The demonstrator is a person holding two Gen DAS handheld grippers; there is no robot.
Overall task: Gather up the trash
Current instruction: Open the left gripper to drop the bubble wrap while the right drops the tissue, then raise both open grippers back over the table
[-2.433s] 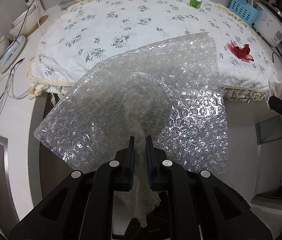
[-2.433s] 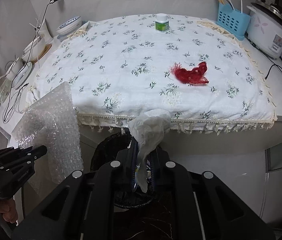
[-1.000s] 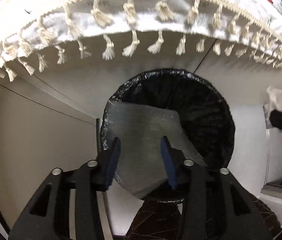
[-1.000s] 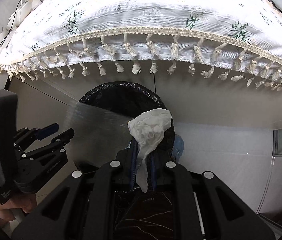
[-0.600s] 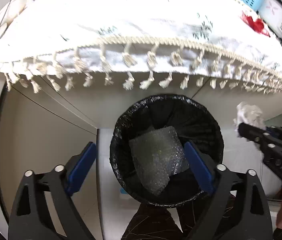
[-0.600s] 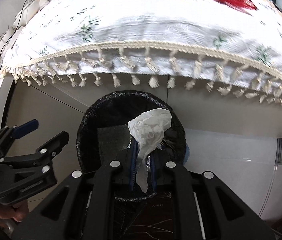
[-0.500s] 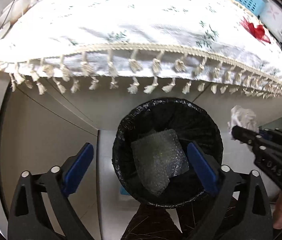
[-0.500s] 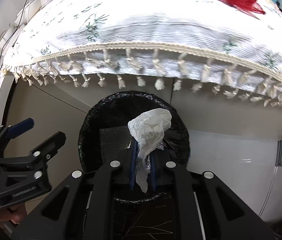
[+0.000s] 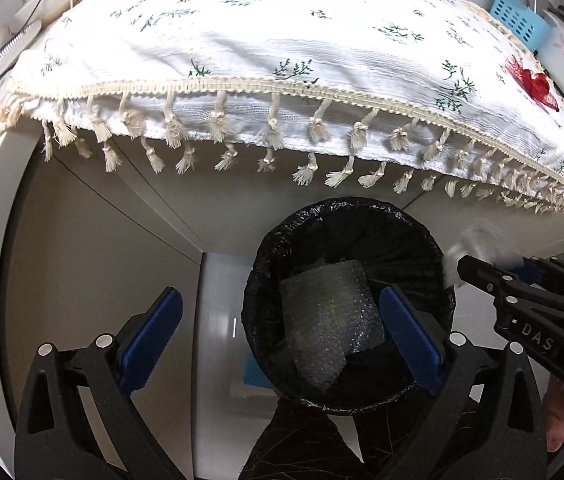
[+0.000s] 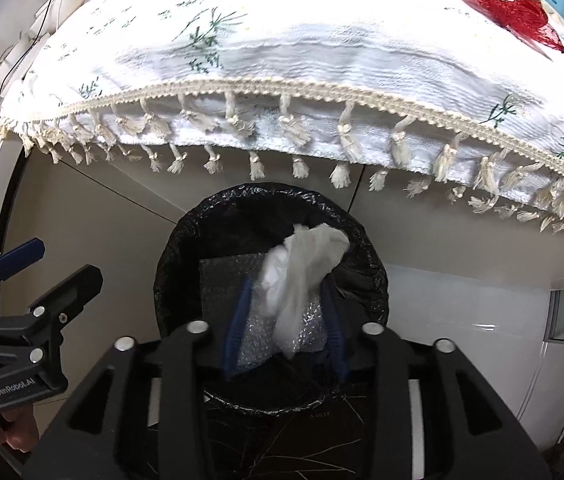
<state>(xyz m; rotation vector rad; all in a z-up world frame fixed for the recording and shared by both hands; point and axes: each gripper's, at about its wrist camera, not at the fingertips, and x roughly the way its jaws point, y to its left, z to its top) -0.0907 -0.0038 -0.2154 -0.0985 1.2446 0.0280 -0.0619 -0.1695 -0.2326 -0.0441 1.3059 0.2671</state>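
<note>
The right gripper (image 10: 284, 316) is held over the bin (image 10: 170, 280), jaws opening so the tissue (image 10: 302, 272) is released. The left gripper (image 9: 278, 336) is spread, empty.

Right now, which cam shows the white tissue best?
Right wrist: the white tissue sits centred between the right gripper's opening jaws, over the bin. Left wrist shows only a blurred white edge beyond that gripper's tip.

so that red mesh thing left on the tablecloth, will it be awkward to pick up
Probably light and floppy: the red mesh lies crumpled on the tablecloth. It should squash in a claw rather than slip. Its frayed strands could snag on the cloth.
</note>
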